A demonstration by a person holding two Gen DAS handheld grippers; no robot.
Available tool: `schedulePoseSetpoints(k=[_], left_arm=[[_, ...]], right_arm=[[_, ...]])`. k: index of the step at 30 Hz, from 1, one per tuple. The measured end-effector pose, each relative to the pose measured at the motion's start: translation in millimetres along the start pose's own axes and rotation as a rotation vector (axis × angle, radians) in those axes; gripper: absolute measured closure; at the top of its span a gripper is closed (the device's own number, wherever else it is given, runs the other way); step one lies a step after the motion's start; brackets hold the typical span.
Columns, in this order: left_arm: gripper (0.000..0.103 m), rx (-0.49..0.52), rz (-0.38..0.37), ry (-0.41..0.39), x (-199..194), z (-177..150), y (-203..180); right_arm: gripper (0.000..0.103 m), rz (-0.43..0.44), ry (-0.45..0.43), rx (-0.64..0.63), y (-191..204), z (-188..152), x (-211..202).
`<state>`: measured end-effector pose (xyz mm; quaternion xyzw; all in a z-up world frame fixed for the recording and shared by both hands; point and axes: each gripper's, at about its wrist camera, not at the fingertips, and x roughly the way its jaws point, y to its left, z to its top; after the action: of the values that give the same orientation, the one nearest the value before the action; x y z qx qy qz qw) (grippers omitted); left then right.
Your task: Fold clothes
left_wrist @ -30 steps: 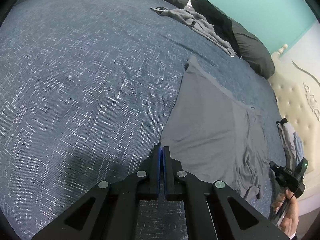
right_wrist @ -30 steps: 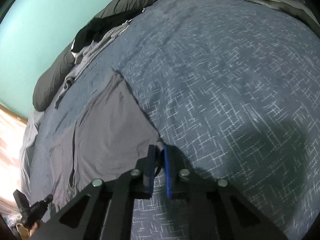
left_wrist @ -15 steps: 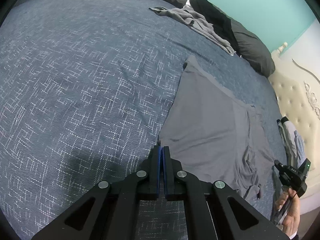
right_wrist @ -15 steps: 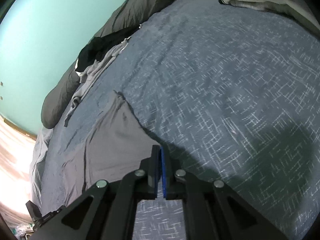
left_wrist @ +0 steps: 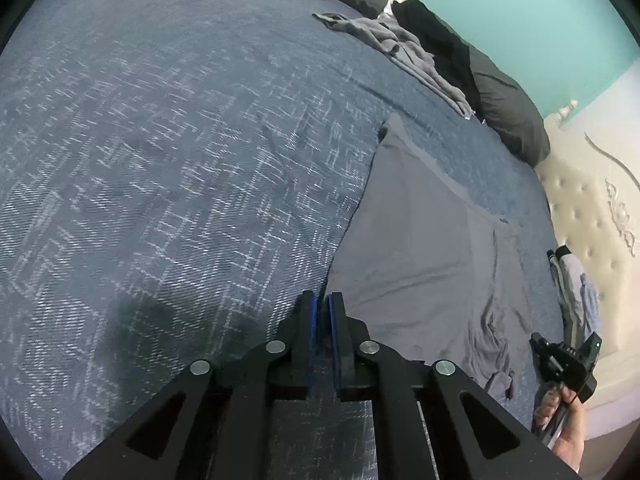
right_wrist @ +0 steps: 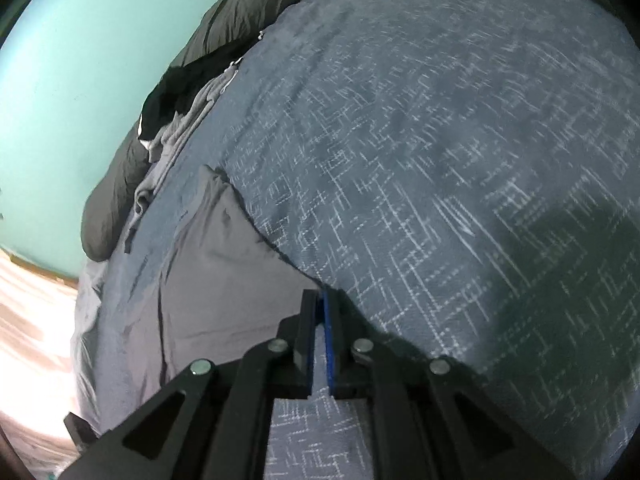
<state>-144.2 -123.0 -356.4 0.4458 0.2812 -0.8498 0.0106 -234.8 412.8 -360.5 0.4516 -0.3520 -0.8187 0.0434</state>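
A smooth gray shirt [left_wrist: 424,248] is being pinched at a near corner by each gripper, left gripper [left_wrist: 322,304] and right gripper [right_wrist: 320,300], jaws nearly closed, on the woven blue bedspread [left_wrist: 180,160].

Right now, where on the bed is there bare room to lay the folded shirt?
Free: the broad blue bedspread left of the spread grey shirt. Crowded: the far edge, where a crumpled grey garment lies against dark pillows, and the right edge by the headboard, where the other gripper is.
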Motion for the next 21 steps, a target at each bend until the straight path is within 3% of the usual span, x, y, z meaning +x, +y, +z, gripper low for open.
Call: schedulePoseSetpoints(k=[3, 5, 6, 15, 17, 21], left_arm=[[0.086, -0.009, -0.002, -0.016, -11, -3, 1], [0.083, -0.015, -0.004, -0.027, -18, -5, 1], [0.082, -0.011, -0.008, -0.028, -21, -8, -1], [0.082, 0.124, -0.083, 0.052, -24, -59, -65], [0.082, 0.156, -0.083, 0.064, -22, -67, -76], [0.082, 0.18, -0.087, 0.078, -15, -73, -88]], right_arm=[[0.083, 0.005, -0.002, 0.028, -1, -2, -11], [0.064, 0.025, -0.012, 0.027, 4, -7, -23], [0.061, 0.032, -0.012, 0.022, 6, -11, -28], [0.058, 0.218, 0.092, -0.13, 64, -60, -38], [0.041, 0.228, 0.107, -0.172, 77, -71, -37], [0.041, 0.254, 0.118, -0.28, 98, -85, -41]])
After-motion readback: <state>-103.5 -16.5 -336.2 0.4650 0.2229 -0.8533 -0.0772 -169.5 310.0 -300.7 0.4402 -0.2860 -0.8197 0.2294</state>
